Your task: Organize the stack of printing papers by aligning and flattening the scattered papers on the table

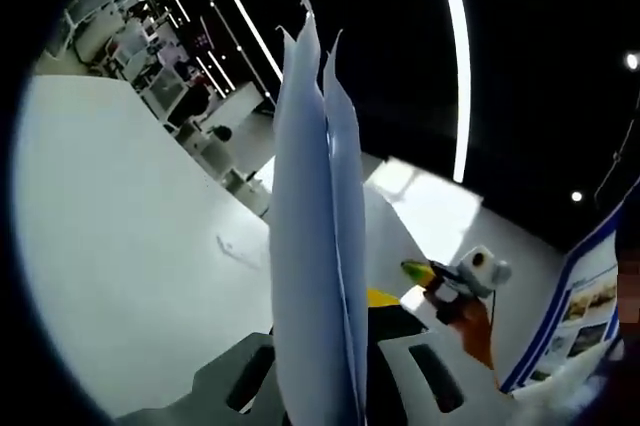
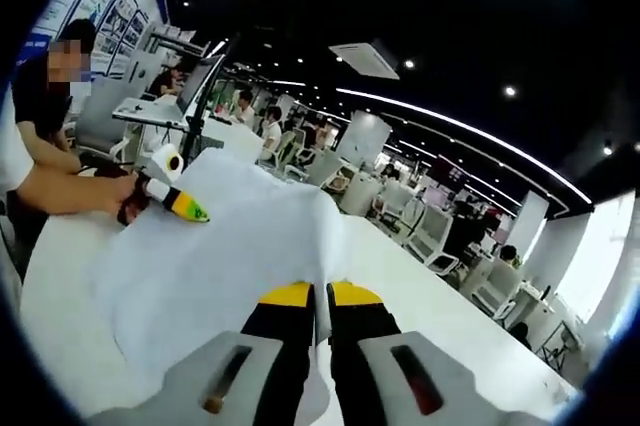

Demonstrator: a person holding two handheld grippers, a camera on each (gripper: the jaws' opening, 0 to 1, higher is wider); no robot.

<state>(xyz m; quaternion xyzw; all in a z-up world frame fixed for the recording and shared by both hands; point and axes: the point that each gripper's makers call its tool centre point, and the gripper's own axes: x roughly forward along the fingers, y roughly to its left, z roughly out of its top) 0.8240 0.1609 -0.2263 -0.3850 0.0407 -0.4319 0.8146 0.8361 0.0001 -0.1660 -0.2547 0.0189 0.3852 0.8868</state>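
A thin stack of white printing papers [image 1: 315,226] stands edge-on, rising between the jaws of my left gripper [image 1: 340,331], which is shut on it. A yellow fingertip [image 1: 385,297] shows just right of the sheets. In the right gripper view the same papers [image 2: 230,246] spread out as a broad, slightly rumpled sheet above the white table [image 2: 440,296]. My right gripper [image 2: 316,298] is shut on their near edge, its yellow tips pressed together. The left gripper [image 2: 183,206] holds the far edge, with a person's hand [image 2: 100,191] on it. The right gripper [image 1: 432,274] shows past the papers.
The white table [image 1: 120,246] stretches wide to the left of the papers. A poster board [image 1: 580,316] stands at the right. A person [image 2: 40,146] stands by the table's left end. Desks, chairs and seated people [image 2: 270,131] are behind.
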